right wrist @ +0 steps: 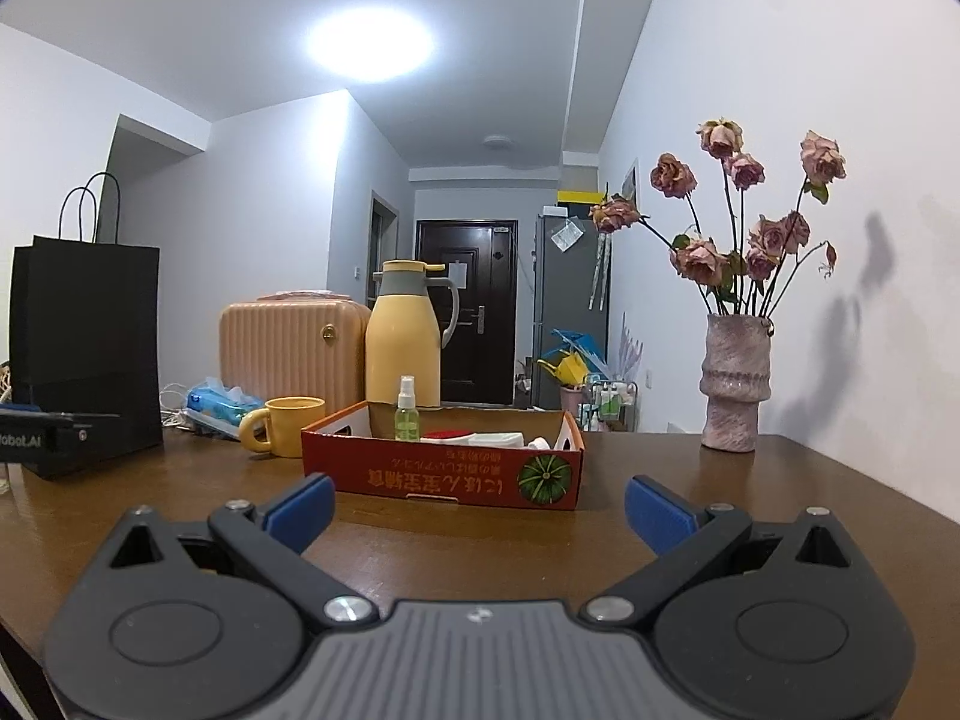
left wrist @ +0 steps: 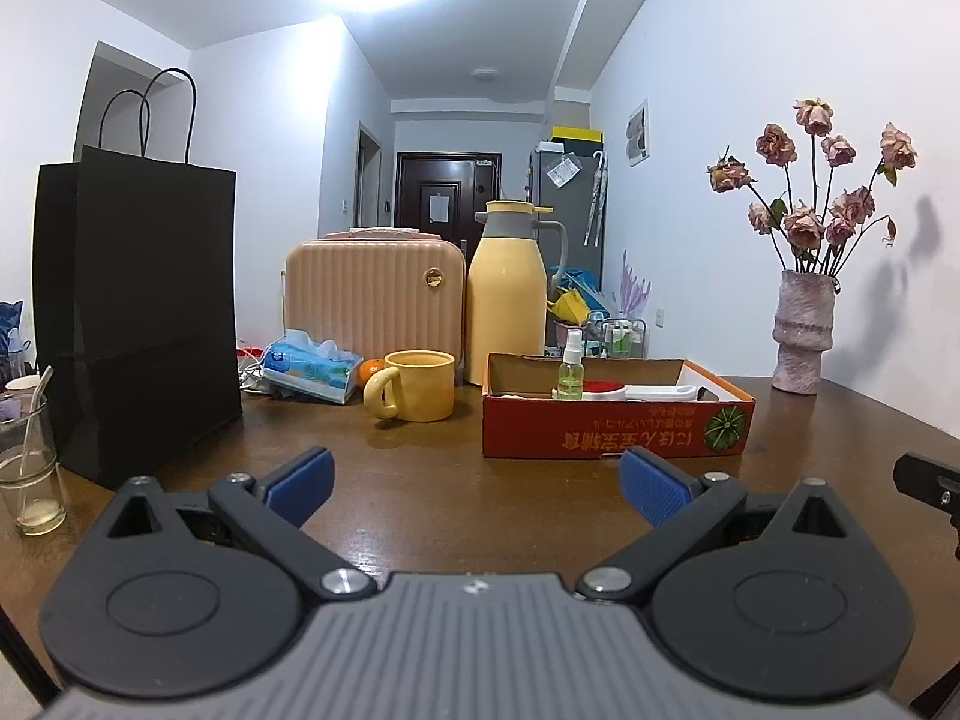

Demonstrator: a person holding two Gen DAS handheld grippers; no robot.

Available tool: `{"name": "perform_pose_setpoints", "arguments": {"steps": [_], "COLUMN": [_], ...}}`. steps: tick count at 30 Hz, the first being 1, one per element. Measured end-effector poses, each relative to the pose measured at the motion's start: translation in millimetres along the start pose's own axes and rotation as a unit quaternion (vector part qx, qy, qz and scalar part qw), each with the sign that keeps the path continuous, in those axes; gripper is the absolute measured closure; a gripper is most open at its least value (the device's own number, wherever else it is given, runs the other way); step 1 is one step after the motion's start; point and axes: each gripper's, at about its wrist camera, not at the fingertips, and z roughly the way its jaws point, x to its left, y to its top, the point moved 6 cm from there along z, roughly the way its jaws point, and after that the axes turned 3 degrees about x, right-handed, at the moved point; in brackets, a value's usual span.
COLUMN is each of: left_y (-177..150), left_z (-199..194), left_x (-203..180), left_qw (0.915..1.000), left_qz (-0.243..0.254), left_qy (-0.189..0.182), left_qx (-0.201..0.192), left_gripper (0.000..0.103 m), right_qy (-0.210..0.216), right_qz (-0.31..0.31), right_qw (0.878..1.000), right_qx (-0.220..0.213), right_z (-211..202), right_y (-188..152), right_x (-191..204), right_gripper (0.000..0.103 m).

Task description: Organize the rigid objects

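Left gripper (left wrist: pixel 474 483) and right gripper (right wrist: pixel 479 507): jaws spread wide, nothing held, both hovering above bare brown desk (left wrist: pixel 420 468) w/o contact. Task items sit in the red cardboard box (left wrist: pixel 612 429) at desk centre, just ahead of both grippers: green spray bottle (left wrist: pixel 570 366) upright at its rear-left, red-topped item (left wrist: pixel 603 387) and white pieces beside it; yellow mug (left wrist: pixel 414 385) stands just left of box, yellow thermos (left wrist: pixel 507 300) behind it. Also on desk: black paper bag (left wrist: pixel 138 312) far left, pink case (left wrist: pixel 375 294), tissue pack (left wrist: pixel 312 367), glass (left wrist: pixel 27 468), vase of dried roses (left wrist: pixel 804 330) far right by white wall; hallway w/ dark door behind.
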Motion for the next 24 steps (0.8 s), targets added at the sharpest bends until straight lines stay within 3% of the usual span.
{"name": "perform_pose_setpoints", "arguments": {"steps": [24], "left_y": [-2.9], "left_z": [-6.9], "left_x": [2.7], "left_qw": [1.0], "left_qz": [-0.001], "left_qy": [0.0], "left_qx": [-0.002], "left_gripper": [0.0], "right_qy": [0.005], "right_qz": [0.004], "right_qw": [1.0], "right_qx": [0.001], "right_z": [-2.8], "right_y": [-0.5], "right_x": [2.1], "right_gripper": [0.0]}}
